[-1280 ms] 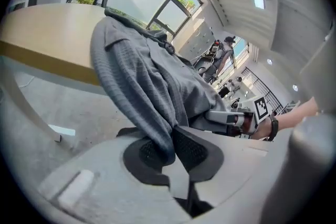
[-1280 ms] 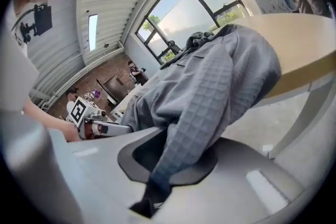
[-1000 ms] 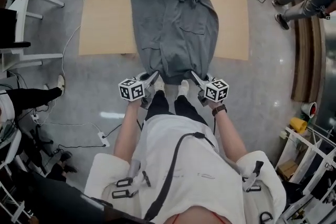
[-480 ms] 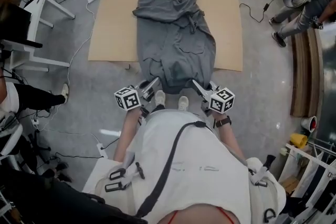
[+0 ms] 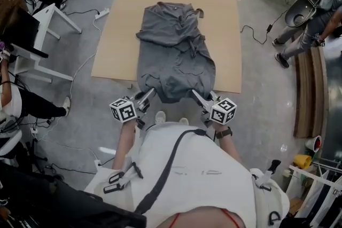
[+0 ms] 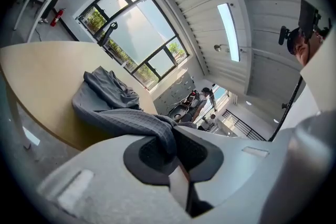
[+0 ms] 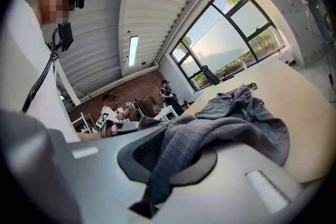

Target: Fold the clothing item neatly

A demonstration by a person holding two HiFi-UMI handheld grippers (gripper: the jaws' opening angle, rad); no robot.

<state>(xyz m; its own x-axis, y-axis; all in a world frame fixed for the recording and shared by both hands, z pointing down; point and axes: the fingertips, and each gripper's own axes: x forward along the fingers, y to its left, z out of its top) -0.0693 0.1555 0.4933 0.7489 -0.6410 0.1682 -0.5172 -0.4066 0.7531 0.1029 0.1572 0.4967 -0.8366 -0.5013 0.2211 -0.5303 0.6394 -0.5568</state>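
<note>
Looking down at a grey garment (image 5: 176, 56) stretched out on a tan board (image 5: 227, 34) on the floor (image 5: 256, 109), long axis running straight away from the grippers, crumpled far end toward the board's far edge, near hem out past the board's near edge and held up off the floor. Got the left gripper (image 5: 148, 94) clamped tight on the hem's left corner and the right gripper (image 5: 196, 95) clamped just as tight on the right corner — checked in both gripper views, grey cloth pinched in the jaws and trailing off toward the board. So: whole thing dead ahead of both grippers, nothing off to either side, and no nearer gripper to pick either, just the two side by side, one per corner, with the hem strung between them and drooping a little in the middle. Probably points to a fold across the long axis next — hem carried forward over the body of the garment toward the far end, then laid down. Worth keeping both corners level and about as far apart as now, otherwise a skewed crease. Also worth minding the bunched wrinkles around the middle and far end; nowhere near flat there, so likely lumpy under a folded layer unless smoothed first. Can't tell what kind of garment from here.
</note>
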